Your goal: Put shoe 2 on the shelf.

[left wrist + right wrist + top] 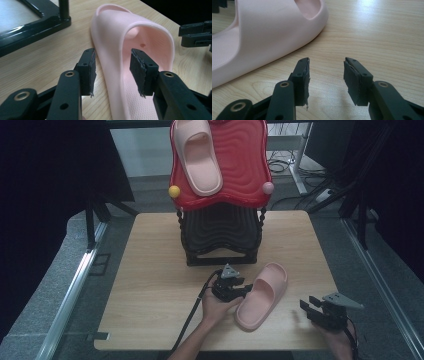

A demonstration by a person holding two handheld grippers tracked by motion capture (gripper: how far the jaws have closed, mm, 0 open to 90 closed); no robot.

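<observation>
Slippers are the work here: one pink slipper already lies on the red top shelf of the rack at the far side of the table, and its mate lies on the table near the front, right of centre, sole down.

In the left gripper view the left gripper straddles the left side wall of the near slipper: one pad outside against the wood side, the other inside the foot opening. Its jaws stand about half open, and a gap shows on each side of the wall, so it has no hold yet. Straddling the thin wall makes sense, since the wall is a part narrow enough for the jaws to pinch, whereas the whole slipper is too broad. In the high view this gripper sits just left of the slipper, with the hand behind it.

At the near right, the right gripper rests apart from the slipper. Its jaws hang half open over bare wood with nothing between them. It seems parked to leave the left hand room, close enough to steady the slipper if it slides.
</observation>
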